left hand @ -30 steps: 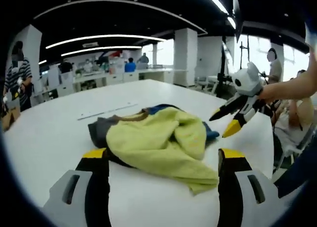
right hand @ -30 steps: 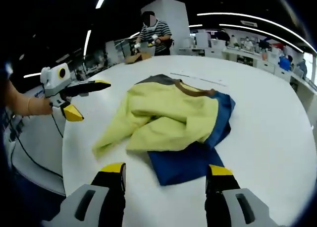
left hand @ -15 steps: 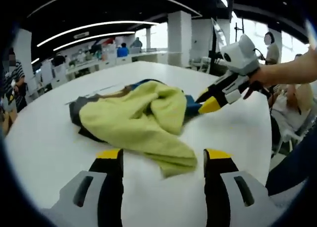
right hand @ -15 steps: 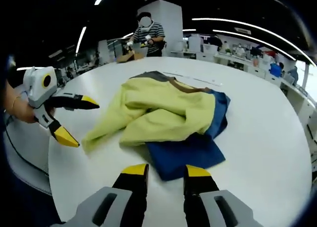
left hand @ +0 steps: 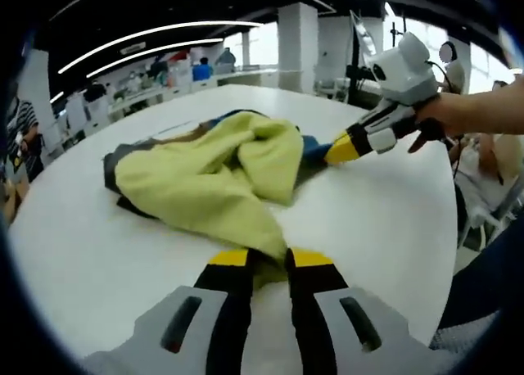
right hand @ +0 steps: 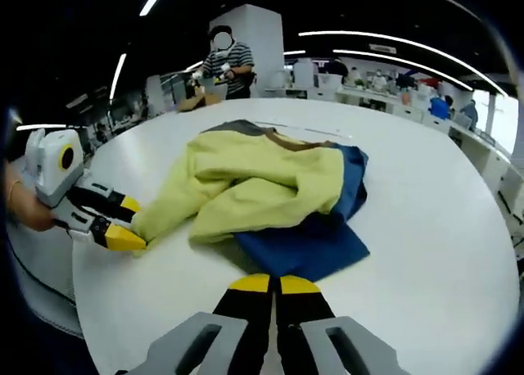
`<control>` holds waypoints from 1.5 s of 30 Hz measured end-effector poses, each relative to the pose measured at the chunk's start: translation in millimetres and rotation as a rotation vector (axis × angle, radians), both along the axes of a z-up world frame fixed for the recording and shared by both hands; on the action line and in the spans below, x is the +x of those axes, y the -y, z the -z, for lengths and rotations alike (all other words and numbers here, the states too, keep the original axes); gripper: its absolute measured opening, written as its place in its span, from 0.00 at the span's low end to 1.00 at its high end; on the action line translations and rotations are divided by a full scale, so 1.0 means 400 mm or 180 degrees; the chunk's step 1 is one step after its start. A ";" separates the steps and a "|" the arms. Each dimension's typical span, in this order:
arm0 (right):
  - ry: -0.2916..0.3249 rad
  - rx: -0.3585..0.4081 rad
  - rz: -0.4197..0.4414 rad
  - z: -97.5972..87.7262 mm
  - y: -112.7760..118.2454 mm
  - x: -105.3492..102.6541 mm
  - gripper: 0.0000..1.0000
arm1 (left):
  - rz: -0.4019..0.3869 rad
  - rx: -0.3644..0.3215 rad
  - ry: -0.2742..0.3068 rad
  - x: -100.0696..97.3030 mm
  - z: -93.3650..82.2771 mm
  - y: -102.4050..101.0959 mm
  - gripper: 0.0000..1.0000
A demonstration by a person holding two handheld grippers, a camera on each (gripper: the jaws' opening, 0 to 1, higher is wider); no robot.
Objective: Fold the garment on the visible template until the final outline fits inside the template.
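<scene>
An open-plan room with strip lights surrounds a broad white table (right hand: 426,219). At its middle lies the garment (right hand: 270,191), a bunched heap of yellow over blue. The left gripper (left hand: 268,262) has pressed its jaws onto the yellow sleeve tip (left hand: 262,244) at the garment's near edge, likely to draw it inward. The right gripper (right hand: 274,286) is pinched at the blue hem (right hand: 315,252), though whether cloth is actually caught there is unclear.
</scene>
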State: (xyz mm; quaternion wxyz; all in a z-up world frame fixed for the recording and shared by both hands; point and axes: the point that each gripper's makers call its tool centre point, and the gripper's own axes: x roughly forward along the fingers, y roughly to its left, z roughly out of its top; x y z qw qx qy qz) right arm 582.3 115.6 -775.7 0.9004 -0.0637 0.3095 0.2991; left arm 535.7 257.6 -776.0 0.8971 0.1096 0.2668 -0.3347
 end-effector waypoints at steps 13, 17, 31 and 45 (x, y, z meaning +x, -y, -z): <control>0.0313 -0.0036 0.0188 -0.132 0.065 0.057 0.00 | -0.0211 -0.0180 -0.0014 0.003 -0.055 -0.041 0.00; 0.0379 -0.0125 0.0217 -0.163 0.093 0.079 0.00 | -0.0229 -0.0237 -0.0004 0.002 -0.076 -0.044 0.00; 0.0347 -0.0438 0.0504 -0.219 0.260 0.128 0.00 | -0.0296 -0.0346 -0.0038 -0.004 -0.109 -0.063 0.00; 0.0235 -0.0814 0.0951 -0.199 0.439 0.184 0.00 | -0.0302 -0.0338 -0.0114 -0.012 -0.106 -0.078 0.00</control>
